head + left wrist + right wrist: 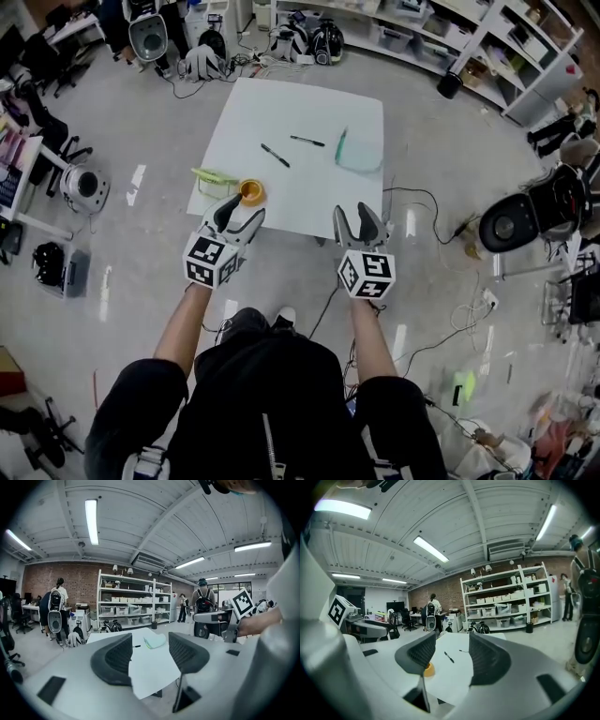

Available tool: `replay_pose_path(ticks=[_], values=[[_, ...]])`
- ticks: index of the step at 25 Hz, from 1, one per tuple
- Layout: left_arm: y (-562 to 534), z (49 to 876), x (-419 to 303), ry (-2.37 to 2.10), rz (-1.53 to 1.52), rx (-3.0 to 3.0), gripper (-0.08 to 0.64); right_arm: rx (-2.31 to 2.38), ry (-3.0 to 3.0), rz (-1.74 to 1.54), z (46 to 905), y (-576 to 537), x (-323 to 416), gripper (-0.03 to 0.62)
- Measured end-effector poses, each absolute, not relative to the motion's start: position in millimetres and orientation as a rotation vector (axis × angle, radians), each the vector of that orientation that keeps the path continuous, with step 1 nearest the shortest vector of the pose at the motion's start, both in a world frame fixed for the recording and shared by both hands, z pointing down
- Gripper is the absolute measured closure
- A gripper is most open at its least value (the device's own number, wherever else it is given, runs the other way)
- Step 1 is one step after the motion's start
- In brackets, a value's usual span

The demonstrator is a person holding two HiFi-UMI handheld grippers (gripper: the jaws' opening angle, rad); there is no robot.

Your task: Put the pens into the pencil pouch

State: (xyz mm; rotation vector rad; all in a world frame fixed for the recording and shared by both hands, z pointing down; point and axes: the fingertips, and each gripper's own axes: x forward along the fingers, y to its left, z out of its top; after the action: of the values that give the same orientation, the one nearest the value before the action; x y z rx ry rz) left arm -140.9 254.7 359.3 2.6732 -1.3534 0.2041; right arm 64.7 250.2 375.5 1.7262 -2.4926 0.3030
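Note:
Two black pens lie on the white table (309, 187): one pen (275, 156) near the middle, another pen (307, 142) farther back. A pale green pencil pouch (358, 150) rests at the table's right side; it also shows as the pouch (154, 641) in the left gripper view. My left gripper (234, 215) hovers open over the table's near left edge. My right gripper (359, 223) stays open over the near right edge. Neither holds anything. The right gripper view shows a pen (448, 656) between the open jaws.
An orange tape roll (250, 192) and a green-yellow clear case (216, 176) sit at the table's near left. Cables, a black round machine (511, 223), shelves (525, 47) and backpack units crowd the floor around. People stand far off by the shelves.

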Motion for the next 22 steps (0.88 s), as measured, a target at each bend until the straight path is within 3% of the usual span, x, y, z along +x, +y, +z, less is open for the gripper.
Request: replay_pose_path(ticks=[22], values=[[100,365,-109,-1.279,0.167,2.719,0.31,1.763,-2.42,0.33,396,112,87,0.379]])
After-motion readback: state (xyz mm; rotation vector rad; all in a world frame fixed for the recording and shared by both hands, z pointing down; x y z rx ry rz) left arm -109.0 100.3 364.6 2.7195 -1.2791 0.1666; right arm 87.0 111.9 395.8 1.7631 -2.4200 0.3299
